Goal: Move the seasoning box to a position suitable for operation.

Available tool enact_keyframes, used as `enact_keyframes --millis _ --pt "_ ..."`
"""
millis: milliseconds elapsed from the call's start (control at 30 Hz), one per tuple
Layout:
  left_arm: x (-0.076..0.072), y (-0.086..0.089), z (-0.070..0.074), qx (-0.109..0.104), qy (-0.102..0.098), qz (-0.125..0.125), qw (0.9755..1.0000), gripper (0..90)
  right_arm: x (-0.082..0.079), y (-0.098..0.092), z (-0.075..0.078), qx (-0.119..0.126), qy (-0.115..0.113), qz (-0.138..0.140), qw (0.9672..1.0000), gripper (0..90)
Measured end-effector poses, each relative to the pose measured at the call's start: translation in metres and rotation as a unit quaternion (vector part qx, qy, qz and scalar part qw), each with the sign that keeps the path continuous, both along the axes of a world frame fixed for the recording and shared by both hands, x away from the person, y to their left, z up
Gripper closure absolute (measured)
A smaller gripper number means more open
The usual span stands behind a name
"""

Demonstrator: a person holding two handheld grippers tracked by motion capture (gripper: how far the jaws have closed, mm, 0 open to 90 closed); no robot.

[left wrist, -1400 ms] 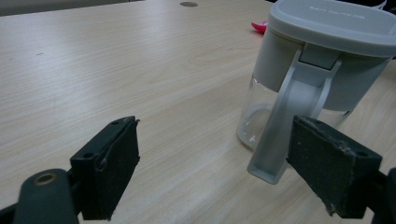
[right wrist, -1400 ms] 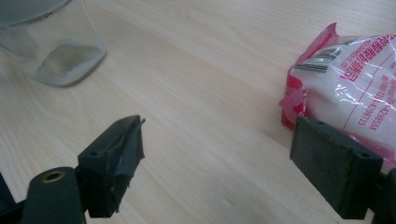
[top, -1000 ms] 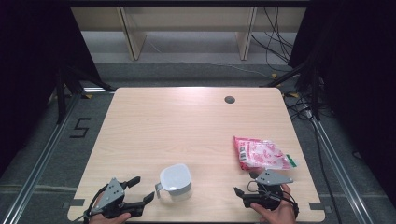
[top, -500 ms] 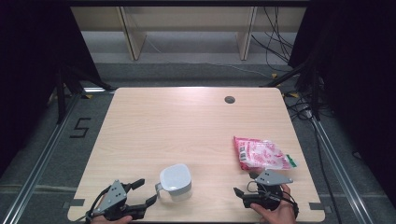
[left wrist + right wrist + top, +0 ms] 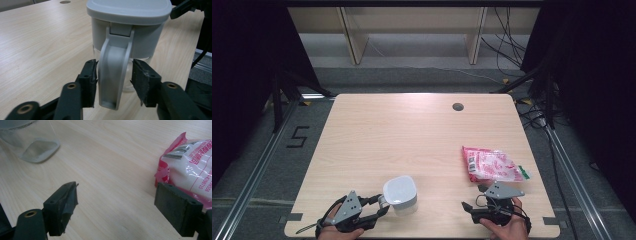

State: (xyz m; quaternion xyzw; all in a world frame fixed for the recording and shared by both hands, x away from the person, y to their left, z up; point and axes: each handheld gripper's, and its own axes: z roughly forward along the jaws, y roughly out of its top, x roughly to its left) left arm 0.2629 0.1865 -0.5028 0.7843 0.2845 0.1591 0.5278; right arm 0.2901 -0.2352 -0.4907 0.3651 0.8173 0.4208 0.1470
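pale wood table point(image 5: 422, 130), jug point(image 5: 400, 192) at your 6 o'clock edge. your left gripper point(image 5: 113, 82) has just been closing, jaws narrowed around the handle point(image 5: 113, 75), a gap on each side. rigid, slick plastic; pinch the handle mid-height. right gripper point(image 5: 116, 207) gapes wide, empty, packet point(image 5: 489, 164) at its 1 o'clock.

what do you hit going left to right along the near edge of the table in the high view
left gripper with its jaws either side of the jug's handle → grey-lidded jug → right gripper, jaws open → pink and white packet, a little farther back on the table.
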Motion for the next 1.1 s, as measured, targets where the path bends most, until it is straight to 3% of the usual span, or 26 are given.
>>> enact_keyframes --millis 100,167,233,333,433,500,600,733,933,1100 --pt "-0.003 0.0 0.001 0.005 -0.003 -0.001 1.0 63.5 -0.001 0.0 0.0 -0.003 -0.003 -0.003 1.0 19.6" --pt "-0.007 -0.001 0.001 -0.008 -0.002 0.001 1.0 64.7 0.0 0.0 0.0 -0.001 -0.002 0.001 1.0 19.8" --pt "-0.009 -0.004 0.003 -0.01 0.009 -0.012 0.9998 67.2 -0.003 0.002 0.0 0.002 0.009 -0.014 0.9999 19.9" --pt "-0.011 -0.007 0.005 0.006 0.013 -0.028 0.9995 67.5 -0.001 0.0 0.0 -0.003 0.0 -0.011 0.9999 20.5" --pt "-0.013 -0.014 0.005 -0.007 0.02 -0.039 0.999 67.5 -0.002 0.002 0.0 0.005 0.008 -0.009 0.9999 20.5" --pt "-0.014 -0.015 0.005 -0.006 0.022 -0.038 0.999 67.6 -0.001 0.0 0.0 -0.005 -0.002 -0.008 1.0 20.7" --pt "-0.013 -0.022 0.004 -0.009 0.023 -0.028 0.9993 68.0 -0.002 0.001 0.0 0.0 0.005 -0.013 0.9999 20.8" --pt "-0.005 -0.035 0.005 -0.008 0.022 -0.012 0.9997 68.1 -0.002 0.002 0.0 0.0 0.006 -0.014 0.9999 20.8" --pt "0.007 -0.051 0.006 -0.017 0.038 -0.007 0.9991 67.7 -0.002 0.001 0.0 0.001 0.004 -0.012 0.9999 21.0" --pt "0.019 -0.058 0.007 -0.009 0.036 -0.005 0.9993 67.7 -0.002 0.001 0.0 -0.002 0.002 -0.009 1.0 21.3"
